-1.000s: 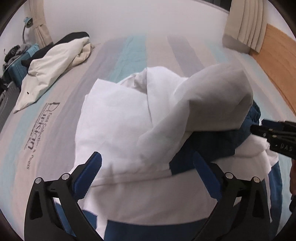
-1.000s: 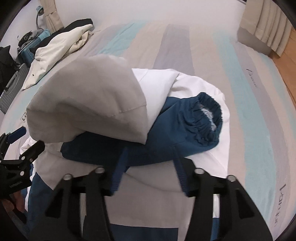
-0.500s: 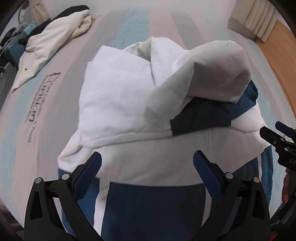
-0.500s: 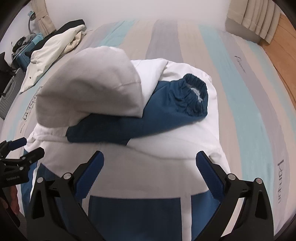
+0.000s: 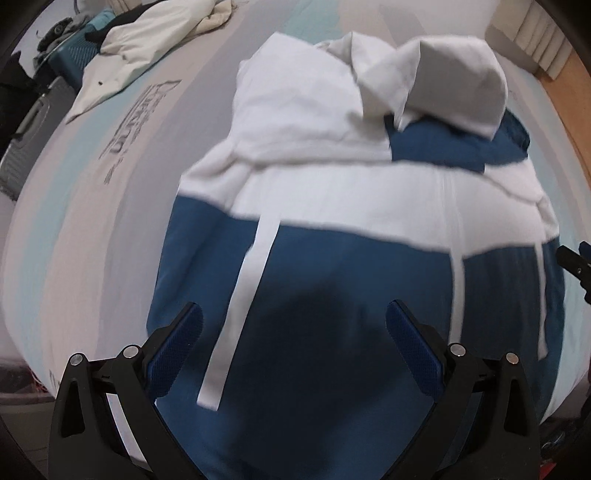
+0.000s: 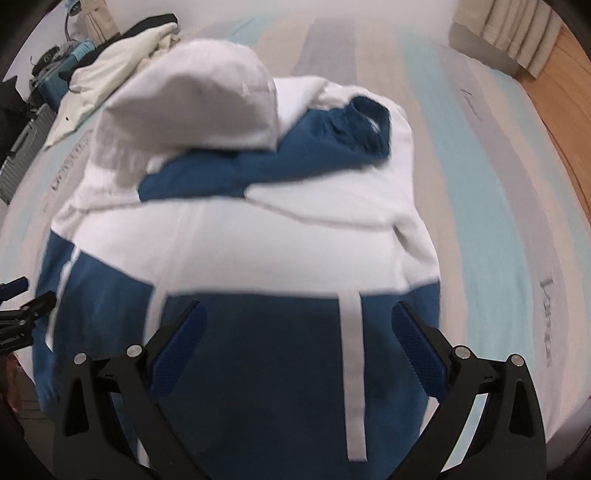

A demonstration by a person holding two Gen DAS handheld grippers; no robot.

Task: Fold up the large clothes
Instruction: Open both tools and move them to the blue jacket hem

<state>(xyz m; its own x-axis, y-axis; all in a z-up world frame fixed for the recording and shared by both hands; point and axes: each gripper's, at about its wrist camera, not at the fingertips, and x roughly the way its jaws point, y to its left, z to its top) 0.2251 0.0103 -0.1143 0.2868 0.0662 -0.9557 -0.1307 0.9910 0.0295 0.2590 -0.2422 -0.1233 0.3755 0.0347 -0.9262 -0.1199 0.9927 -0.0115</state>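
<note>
A blue and white hooded jacket lies on the striped bed, its grey-lined hood and a blue sleeve with an elastic cuff folded onto its upper half. My left gripper hangs open over the blue lower part with nothing between its fingers. My right gripper is also open over the blue lower part, near a white stripe. Each gripper's tip shows at the other view's edge.
A cream garment lies bunched at the bed's far left corner, beside a teal case and a grey suitcase. Curtains and a wooden floor are at the right. The bed sheet lies bare to the right.
The right gripper let go of the jacket and opened wide. Both grippers drew back toward the bed's near edge, so the blue lower part of the jacket now fills both views.
</note>
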